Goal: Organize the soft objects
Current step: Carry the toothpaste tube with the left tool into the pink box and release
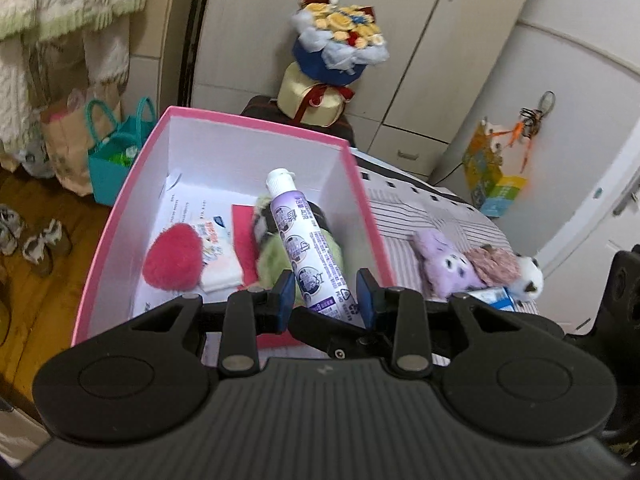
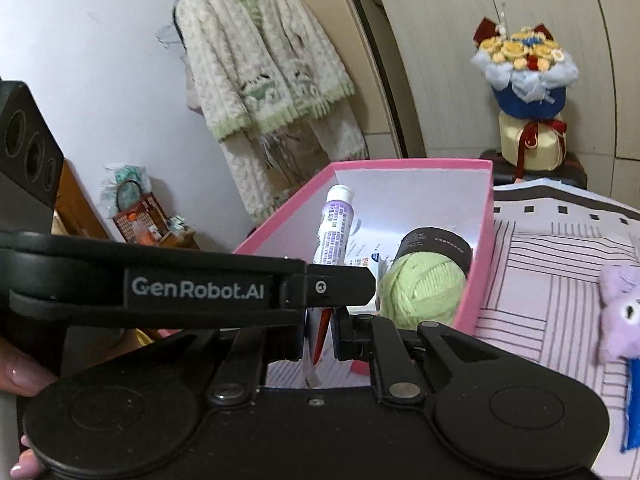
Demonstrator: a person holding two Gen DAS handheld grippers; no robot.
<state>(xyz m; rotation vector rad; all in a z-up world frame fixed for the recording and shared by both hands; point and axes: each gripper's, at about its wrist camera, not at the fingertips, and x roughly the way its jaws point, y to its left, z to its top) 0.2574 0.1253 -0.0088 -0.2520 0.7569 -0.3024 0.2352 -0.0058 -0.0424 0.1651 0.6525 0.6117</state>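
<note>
A pink box (image 1: 362, 184) with white inside stands on the striped bed. In it lie a red fluffy ball (image 1: 172, 258), a green yarn ball (image 1: 272, 256) and papers. My left gripper (image 1: 326, 294) is over the box; a purple tube (image 1: 308, 240) stands between its blue pads with gaps on both sides. In the right wrist view the left gripper's arm crosses the front, with the tube (image 2: 334, 228) above the box (image 2: 480, 240) and the yarn ball (image 2: 420, 288) inside. My right gripper (image 2: 320, 340) is close to the box's near corner, fingers narrowly apart around a thin red and white edge.
A purple plush (image 1: 444, 264), a pink fabric piece (image 1: 494, 264) and a black-and-white plush (image 1: 530, 276) lie on the bed right of the box. A bouquet (image 1: 340, 40) stands behind on a dark stool. Bags and shoes sit on the floor at left.
</note>
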